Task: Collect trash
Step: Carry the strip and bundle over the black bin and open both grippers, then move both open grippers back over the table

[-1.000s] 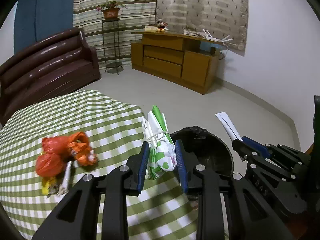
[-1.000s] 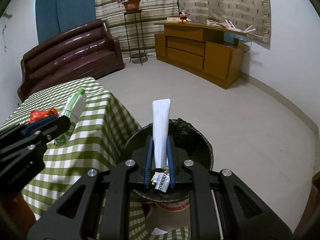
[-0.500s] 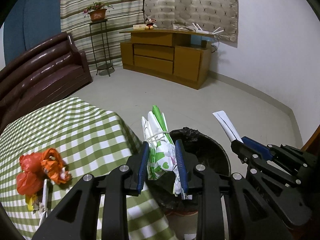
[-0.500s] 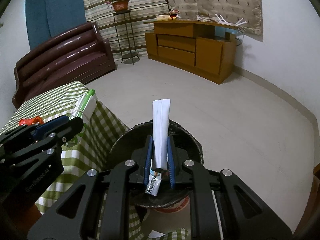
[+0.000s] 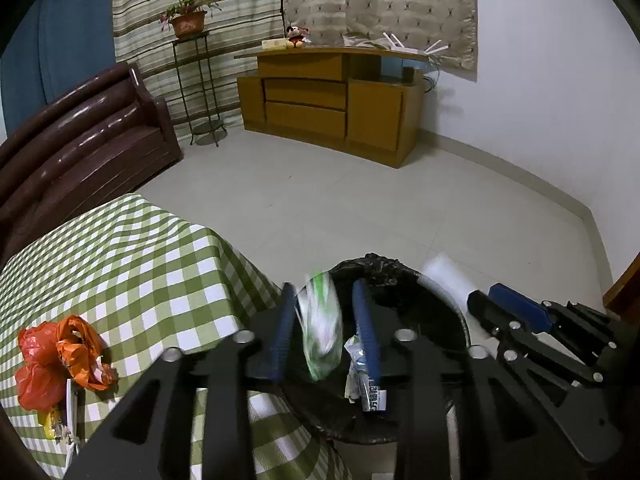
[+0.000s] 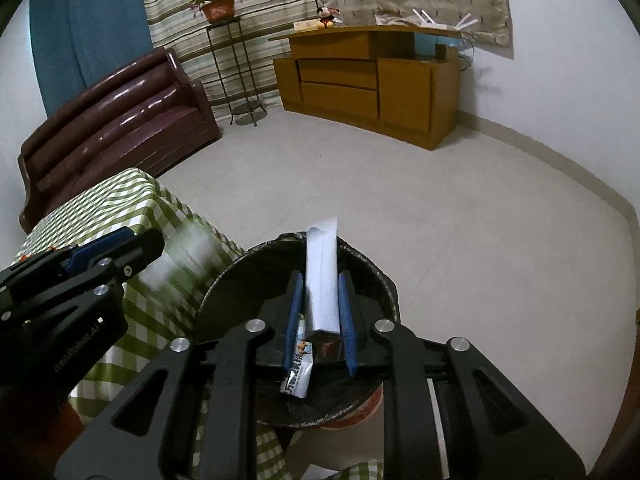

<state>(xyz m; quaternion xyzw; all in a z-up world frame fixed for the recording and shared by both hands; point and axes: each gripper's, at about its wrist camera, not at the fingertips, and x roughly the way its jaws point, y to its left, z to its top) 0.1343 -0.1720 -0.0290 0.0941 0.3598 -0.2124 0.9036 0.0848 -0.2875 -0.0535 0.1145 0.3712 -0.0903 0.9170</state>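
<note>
Both grippers tilted down over the black-lined bin point(image 5: 400, 360), beside the checked worktop point(image 5: 120, 272). Left gripper point(image 5: 324, 328) jaws opening, blurred green-white wrapper point(image 5: 320, 328) loose between them. Right gripper point(image 6: 318, 316), at 3 o'clock of the left, jaws opening, white tube point(image 6: 322, 276) upright between them. Orange bags point(image 5: 56, 356) lay at 9 o'clock.

The left gripper point(image 5: 325, 328) is opening, a blurred green-white wrapper point(image 5: 320, 326) loose above the bin point(image 5: 404, 280).

Glossy brown leather sofa point(image 5: 80, 140), matt green-checked cloth tablecloth point(image 5: 120, 264), crinkly orange plastic bag point(image 5: 56, 356), smooth honey-coloured wooden cabinet point(image 5: 332, 108)
</note>
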